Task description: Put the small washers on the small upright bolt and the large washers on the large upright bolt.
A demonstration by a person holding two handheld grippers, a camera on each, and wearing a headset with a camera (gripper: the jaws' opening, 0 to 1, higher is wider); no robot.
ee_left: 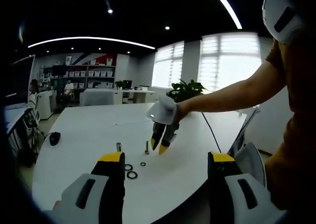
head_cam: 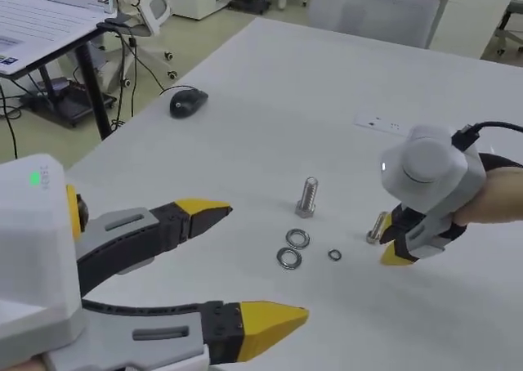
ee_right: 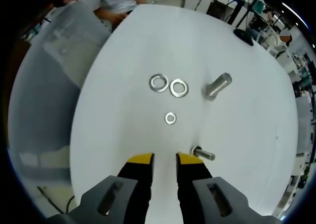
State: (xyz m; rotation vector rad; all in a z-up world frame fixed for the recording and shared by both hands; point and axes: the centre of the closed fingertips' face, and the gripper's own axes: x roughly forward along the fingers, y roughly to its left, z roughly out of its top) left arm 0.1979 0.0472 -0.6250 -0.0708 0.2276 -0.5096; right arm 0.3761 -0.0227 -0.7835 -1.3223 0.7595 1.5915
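The large bolt (head_cam: 307, 198) (ee_right: 217, 86) stands upright mid-table. The small bolt (head_cam: 377, 226) (ee_right: 202, 155) stands to its right. Two large washers (head_cam: 297, 239) (head_cam: 288, 257) (ee_right: 158, 82) (ee_right: 178, 88) lie flat side by side in front of the large bolt. One small washer (head_cam: 334, 255) (ee_right: 171, 118) lies between them and the small bolt. My right gripper (head_cam: 398, 252) (ee_right: 165, 160) hovers just beside the small bolt, its jaws a narrow gap apart and holding nothing. My left gripper (head_cam: 253, 265) (ee_left: 167, 157) is wide open at the near left, well short of the washers (ee_left: 132, 174).
A black mouse (head_cam: 188, 101) lies on the white table (head_cam: 270, 101) at the far left. A white label strip (head_cam: 378, 124) lies beyond the right gripper. A laptop (head_cam: 41, 11) sits on a side desk to the left, and a chair (head_cam: 372, 11) stands at the far edge.
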